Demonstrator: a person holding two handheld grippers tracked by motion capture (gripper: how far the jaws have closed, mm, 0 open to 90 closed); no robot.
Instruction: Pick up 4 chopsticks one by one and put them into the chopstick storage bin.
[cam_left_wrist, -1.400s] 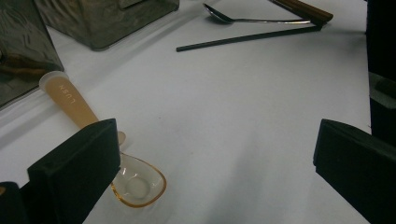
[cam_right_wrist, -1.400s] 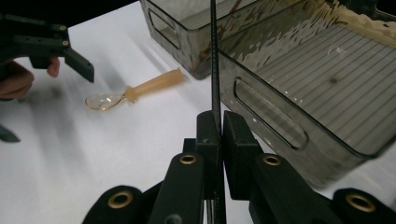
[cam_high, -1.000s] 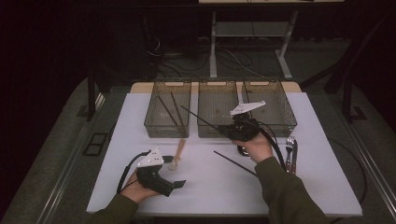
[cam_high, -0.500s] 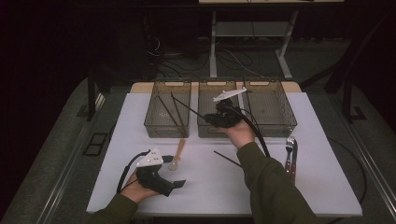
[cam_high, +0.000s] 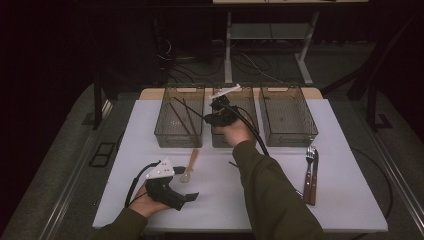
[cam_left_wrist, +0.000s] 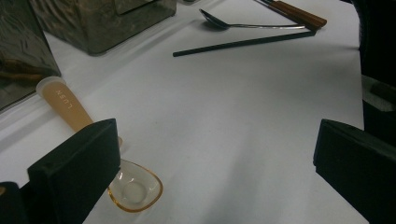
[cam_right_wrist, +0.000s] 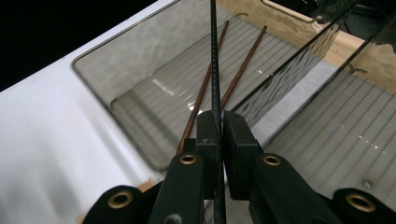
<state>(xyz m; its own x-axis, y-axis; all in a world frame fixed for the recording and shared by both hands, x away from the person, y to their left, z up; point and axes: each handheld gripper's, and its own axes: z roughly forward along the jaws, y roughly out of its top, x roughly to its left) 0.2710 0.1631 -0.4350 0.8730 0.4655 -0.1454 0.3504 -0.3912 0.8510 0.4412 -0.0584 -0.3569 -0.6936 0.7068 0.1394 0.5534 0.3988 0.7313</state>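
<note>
Three clear bins are being shown in a row at the far edge of the white table (cam_high: 350, 200) in the high view: a left bin (cam_high: 165, 127), a middle bin (cam_high: 247, 100) and a right bin (cam_high: 300, 125). The right gripper (cam_high: 212, 112) is being held over the gap between the left and middle bins, with a dark chopstick (cam_high: 187, 107) being clamped in it and slanting over the left bin. The left gripper (cam_high: 192, 196) is being rested near the table's front edge, just beside a small amber spoon (cam_high: 189, 167). A fork and knife (cam_high: 310, 172) are being left at the right.

In the left gripper view, the jaws are being held wide apart above the table, the amber spoon (cam_left_wrist: 93, 140) lying by one jaw. A second dark chopstick (cam_left_wrist: 243, 43) and a metal spoon (cam_left_wrist: 233, 24) are being seen farther off.

In the right gripper view, the dark chopstick (cam_right_wrist: 215, 60) is being pinched tightly between the jaws, above two brown chopsticks (cam_right_wrist: 224, 70) lying in the left bin (cam_right_wrist: 116, 74).
</note>
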